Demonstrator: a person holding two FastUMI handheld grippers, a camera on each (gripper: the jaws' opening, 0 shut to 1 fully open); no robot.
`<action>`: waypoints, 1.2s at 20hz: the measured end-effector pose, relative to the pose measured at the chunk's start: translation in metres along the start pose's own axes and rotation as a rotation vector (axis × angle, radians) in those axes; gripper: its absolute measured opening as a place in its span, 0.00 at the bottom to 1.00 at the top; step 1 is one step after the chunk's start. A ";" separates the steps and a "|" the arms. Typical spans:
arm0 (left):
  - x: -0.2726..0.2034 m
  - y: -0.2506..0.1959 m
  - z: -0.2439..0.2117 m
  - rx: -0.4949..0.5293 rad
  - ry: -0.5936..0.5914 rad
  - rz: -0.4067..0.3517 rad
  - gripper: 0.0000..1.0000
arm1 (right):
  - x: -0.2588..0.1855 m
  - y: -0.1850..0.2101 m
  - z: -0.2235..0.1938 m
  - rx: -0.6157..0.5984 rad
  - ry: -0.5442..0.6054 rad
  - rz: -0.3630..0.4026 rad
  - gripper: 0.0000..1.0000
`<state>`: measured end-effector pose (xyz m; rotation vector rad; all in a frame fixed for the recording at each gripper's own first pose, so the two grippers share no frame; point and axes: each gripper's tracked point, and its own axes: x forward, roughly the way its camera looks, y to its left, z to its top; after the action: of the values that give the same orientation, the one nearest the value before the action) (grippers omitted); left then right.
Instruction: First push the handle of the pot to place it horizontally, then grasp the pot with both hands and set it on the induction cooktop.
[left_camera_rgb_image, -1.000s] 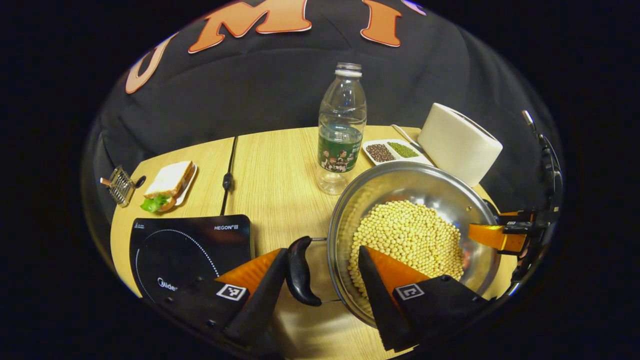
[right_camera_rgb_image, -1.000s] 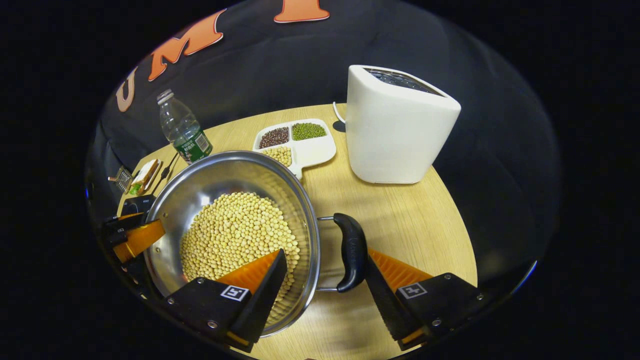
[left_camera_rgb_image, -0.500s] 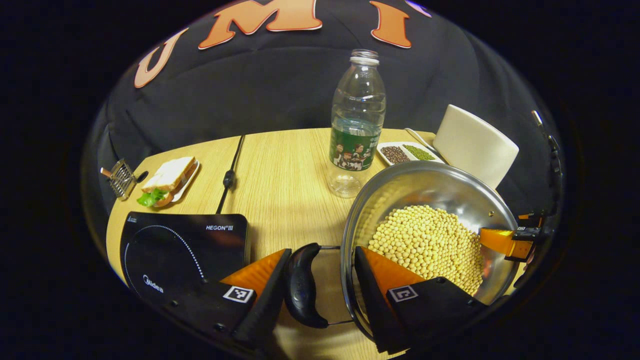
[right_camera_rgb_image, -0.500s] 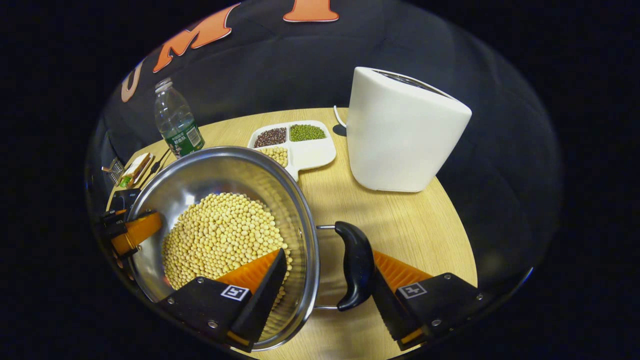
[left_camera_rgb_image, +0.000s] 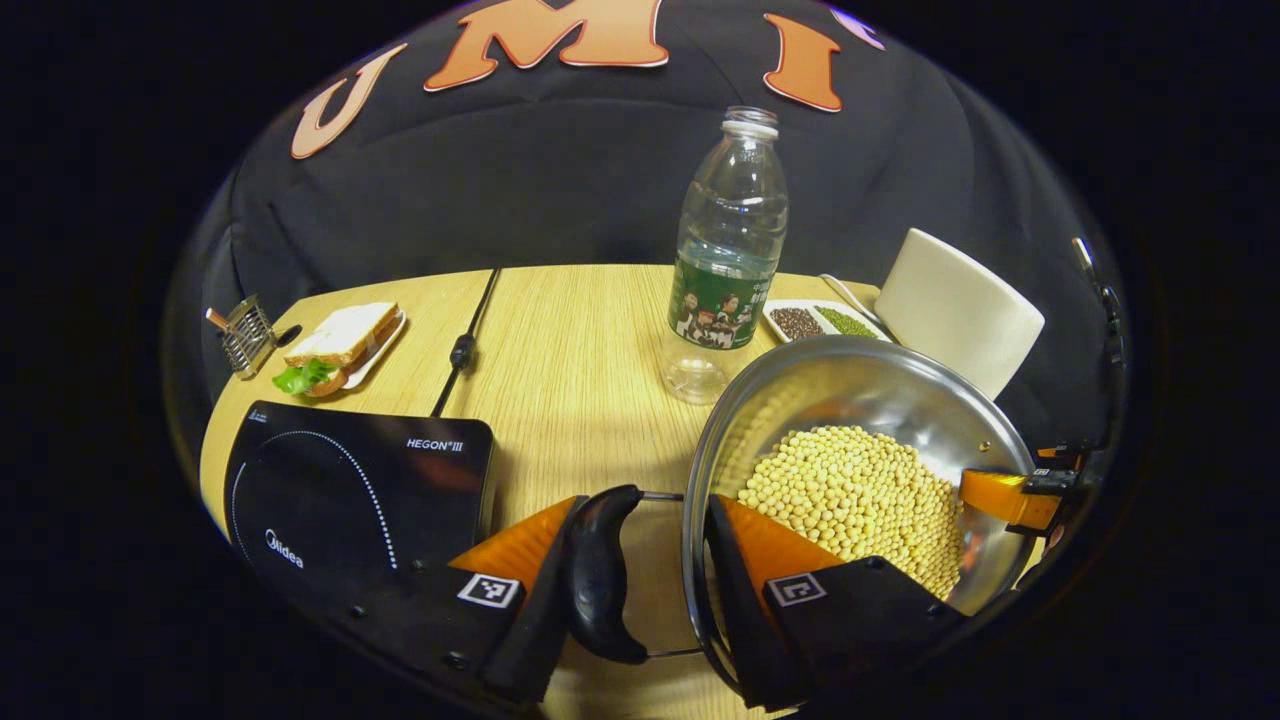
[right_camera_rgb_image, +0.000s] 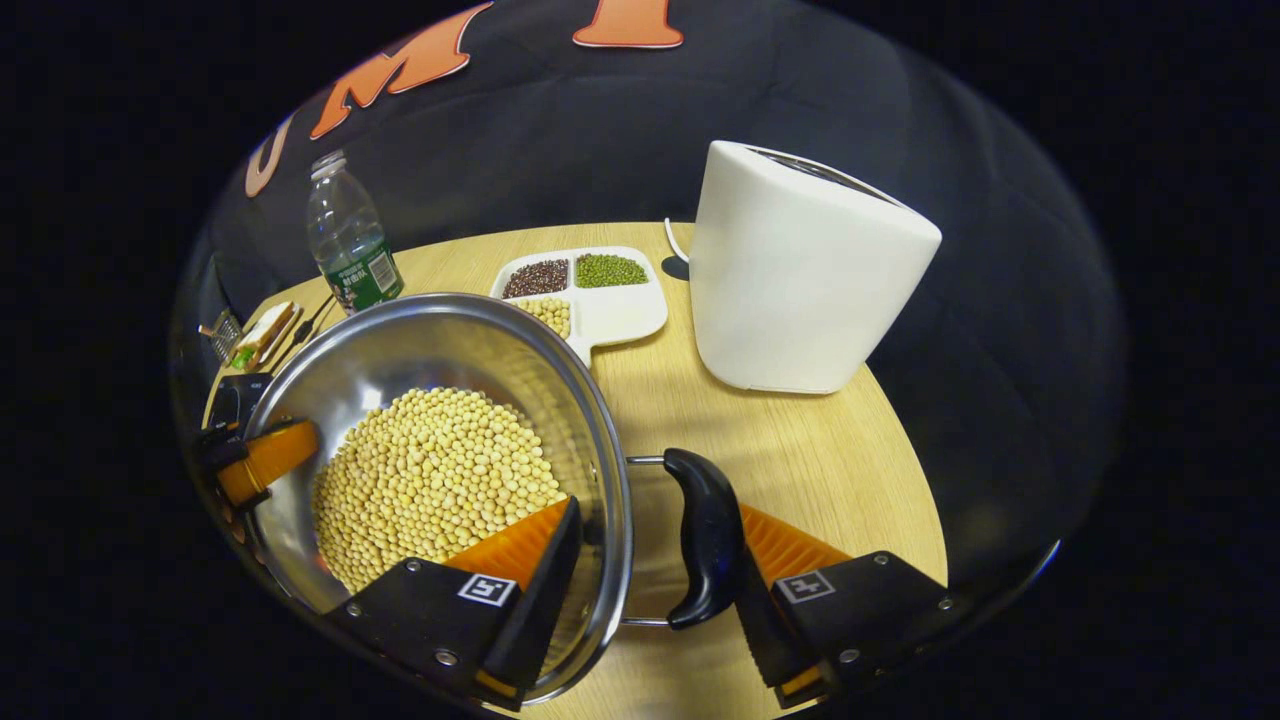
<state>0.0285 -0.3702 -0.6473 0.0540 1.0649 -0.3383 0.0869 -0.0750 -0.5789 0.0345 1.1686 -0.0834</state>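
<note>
A steel pot of yellow soybeans hangs between both grippers, to the right of the black induction cooktop. My left gripper is shut on the pot: one finger presses outside the black left handle, the other inside the pot wall. In the right gripper view my right gripper is shut the same way on the pot, across the right handle and the wall. Each view also shows the other gripper's orange finger at the pot's far side: the right gripper and the left gripper.
A water bottle stands just behind the pot. A white toaster and a divided dish of beans sit at the back right. A sandwich, a small metal rack and a black cable lie behind the cooktop.
The left gripper's inner finger closed in from over the beans onto the pot wall. Both grippers and the pot have shifted left, closer to the cooktop.
</note>
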 end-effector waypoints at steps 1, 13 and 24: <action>0.000 0.000 0.001 -0.001 -0.004 0.004 0.76 | 0.000 -0.001 0.001 0.024 -0.002 0.010 0.78; -0.010 0.011 0.017 0.002 -0.073 0.031 0.74 | -0.049 0.015 0.000 0.019 -0.035 -0.036 0.70; -0.030 0.031 0.022 -0.026 -0.083 0.041 0.73 | -0.100 0.064 0.003 -0.003 -0.062 -0.009 0.70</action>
<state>0.0437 -0.3377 -0.6142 0.0385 0.9845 -0.2874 0.0558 -0.0065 -0.4864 0.0234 1.1073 -0.0903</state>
